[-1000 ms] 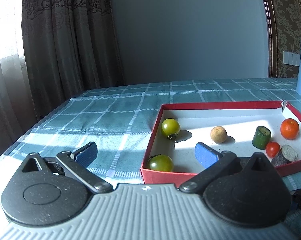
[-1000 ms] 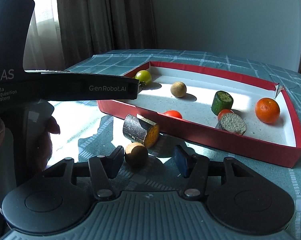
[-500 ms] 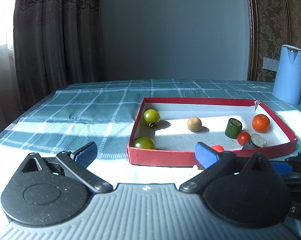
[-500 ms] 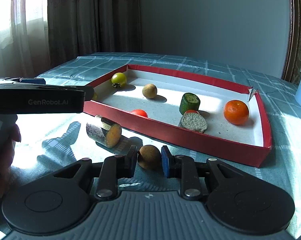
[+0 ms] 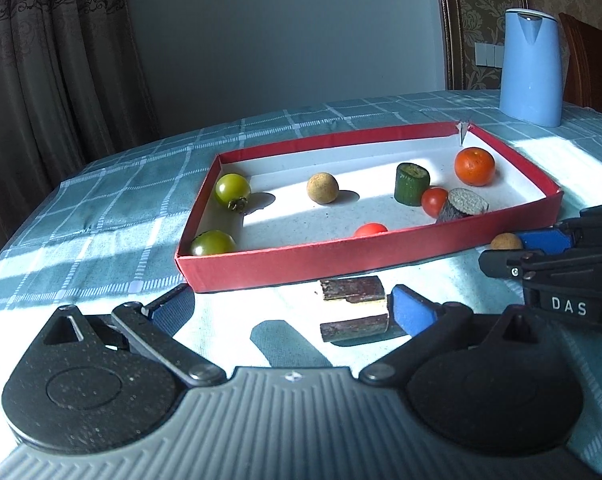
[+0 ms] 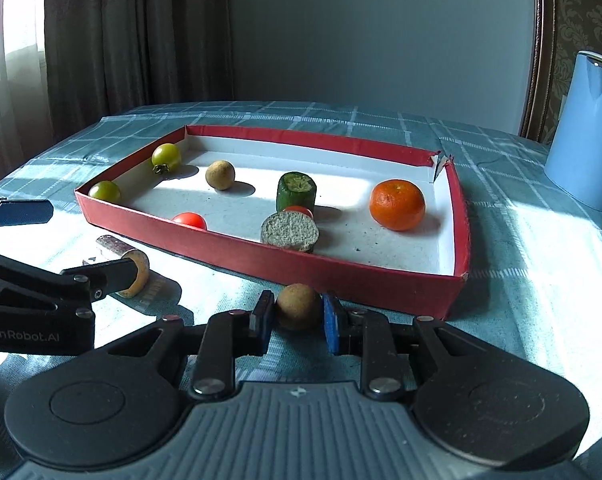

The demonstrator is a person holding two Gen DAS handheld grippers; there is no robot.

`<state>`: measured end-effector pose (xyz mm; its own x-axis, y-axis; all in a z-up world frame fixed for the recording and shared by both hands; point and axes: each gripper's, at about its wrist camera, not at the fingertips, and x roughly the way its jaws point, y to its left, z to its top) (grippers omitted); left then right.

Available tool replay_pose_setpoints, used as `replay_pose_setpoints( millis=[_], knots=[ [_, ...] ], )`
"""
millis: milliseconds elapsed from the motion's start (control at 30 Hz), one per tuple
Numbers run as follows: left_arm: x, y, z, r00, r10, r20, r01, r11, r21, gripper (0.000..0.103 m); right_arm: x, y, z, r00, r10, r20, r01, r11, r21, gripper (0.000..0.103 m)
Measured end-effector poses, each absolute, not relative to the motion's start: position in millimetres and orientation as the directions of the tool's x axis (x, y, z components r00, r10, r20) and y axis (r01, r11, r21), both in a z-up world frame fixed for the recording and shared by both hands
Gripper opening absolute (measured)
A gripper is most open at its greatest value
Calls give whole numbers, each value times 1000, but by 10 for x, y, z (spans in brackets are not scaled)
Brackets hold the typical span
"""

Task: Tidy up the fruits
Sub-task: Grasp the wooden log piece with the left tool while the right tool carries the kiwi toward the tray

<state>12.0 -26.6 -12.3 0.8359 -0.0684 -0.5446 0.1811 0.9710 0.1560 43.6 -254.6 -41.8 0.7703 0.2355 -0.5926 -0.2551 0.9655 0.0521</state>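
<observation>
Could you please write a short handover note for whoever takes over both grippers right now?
Right gripper: shut on the brown round fruit, just outside the near wall of the red tray.
Left gripper: open, fingers either side of the brown cut log piece lying on the tablecloth; not gripped.
Done: in the tray are two green tomatoes, a second brown round fruit, a cucumber chunk, an orange, two red tomatoes and a grey cut piece.
Left: carry the held fruit into the tray, then grip and move the log piece.

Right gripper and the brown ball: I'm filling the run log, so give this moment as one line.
right gripper: shut on brown ball | ball outside red tray | left gripper: open beside cut log piece
</observation>
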Motion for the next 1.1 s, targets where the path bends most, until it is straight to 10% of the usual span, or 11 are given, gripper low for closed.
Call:
replay_pose_setpoints(
  millis=[1100],
  knots=[
    [240, -434, -202, 828, 9, -561, 143, 964, 226, 95, 434, -2571, -411, 771, 235, -592, -256, 965, 49, 25]
  ],
)
